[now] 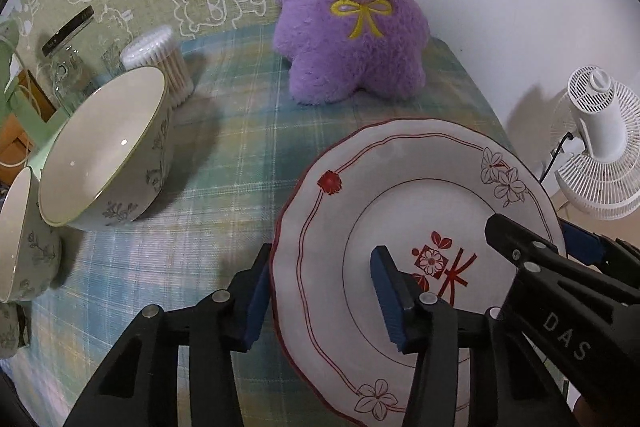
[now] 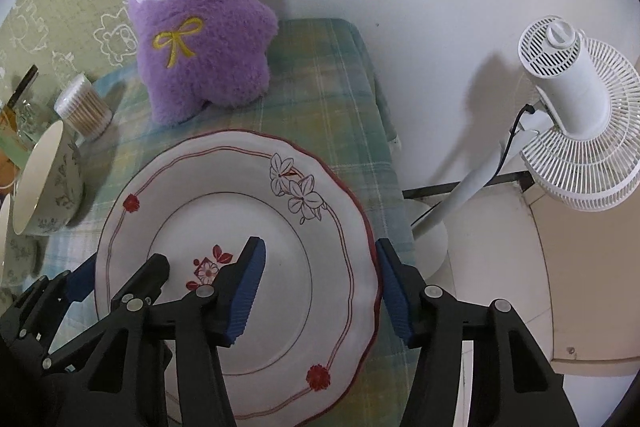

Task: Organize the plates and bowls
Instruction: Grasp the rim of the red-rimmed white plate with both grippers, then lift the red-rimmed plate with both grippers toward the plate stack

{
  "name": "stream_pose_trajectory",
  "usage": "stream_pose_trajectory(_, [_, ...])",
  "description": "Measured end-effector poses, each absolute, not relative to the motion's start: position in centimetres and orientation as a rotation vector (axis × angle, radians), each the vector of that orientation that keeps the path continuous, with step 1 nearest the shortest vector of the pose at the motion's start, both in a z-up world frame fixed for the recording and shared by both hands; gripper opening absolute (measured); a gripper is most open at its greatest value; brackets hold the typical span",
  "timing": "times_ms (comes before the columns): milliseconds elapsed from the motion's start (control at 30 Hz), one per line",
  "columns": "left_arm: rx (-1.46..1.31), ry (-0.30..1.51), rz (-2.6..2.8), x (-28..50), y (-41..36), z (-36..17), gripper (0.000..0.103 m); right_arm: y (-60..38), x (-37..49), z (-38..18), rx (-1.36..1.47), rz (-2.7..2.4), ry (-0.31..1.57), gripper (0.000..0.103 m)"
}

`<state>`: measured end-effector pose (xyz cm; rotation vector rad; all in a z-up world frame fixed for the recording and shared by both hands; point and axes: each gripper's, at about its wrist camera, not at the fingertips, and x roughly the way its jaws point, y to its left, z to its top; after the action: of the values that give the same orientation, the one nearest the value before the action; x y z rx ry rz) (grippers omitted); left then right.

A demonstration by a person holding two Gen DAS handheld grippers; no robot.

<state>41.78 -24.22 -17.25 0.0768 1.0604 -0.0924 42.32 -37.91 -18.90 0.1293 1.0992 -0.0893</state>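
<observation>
A white plate [image 1: 404, 187] with red trim and flower prints lies on the checked tablecloth; it also shows in the right wrist view [image 2: 224, 187]. My left gripper [image 1: 320, 303] is open and straddles the plate's left rim, one finger outside, one over the plate. My right gripper [image 2: 324, 291] is open and straddles its right rim the same way. A cream bowl [image 1: 108, 151] with grey flowers lies tilted on its side at the left, and it also appears in the right wrist view [image 2: 44, 183]. A second such bowl [image 1: 20, 243] sits at the far left edge.
A purple plush toy [image 1: 348, 11] stands behind the plate. A cotton swab tub [image 1: 160, 63] and a glass jar [image 1: 68, 63] stand at the back left. The table's right edge [image 2: 388, 131] drops off beside a white fan [image 2: 572, 115].
</observation>
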Motion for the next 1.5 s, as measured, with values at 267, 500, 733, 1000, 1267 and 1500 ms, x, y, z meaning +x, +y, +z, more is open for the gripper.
stream_pose_trajectory(267, [0.071,1.082,-0.092,42.1,-24.3,-17.2,0.049,-37.8,42.2,-18.7,0.142,-0.115,1.111,0.057])
stream_pose_trajectory(500, [0.051,1.066,-0.086,41.2,-23.8,-17.3,0.049,-37.1,40.8,-18.3,0.127,-0.136,1.077,0.057])
stream_pose_trajectory(733, [0.028,1.052,-0.069,40.7,-23.2,-17.1,0.045,-36.6,38.8,-18.8,0.141,-0.14,1.01,0.057])
stream_pose_trajectory(1000, [0.037,1.054,-0.068,39.7,-23.1,-16.8,0.046,-36.2,37.4,-18.1,0.162,-0.157,0.997,0.056])
stream_pose_trajectory(1267, [0.032,1.019,-0.072,37.6,-22.3,-14.8,0.046,-35.5,35.7,-16.2,0.173,-0.157,0.959,0.056])
stream_pose_trajectory(1500, [0.042,0.994,-0.093,35.7,-21.6,-13.6,0.045,-34.7,34.1,-14.8,0.169,-0.176,0.952,0.056])
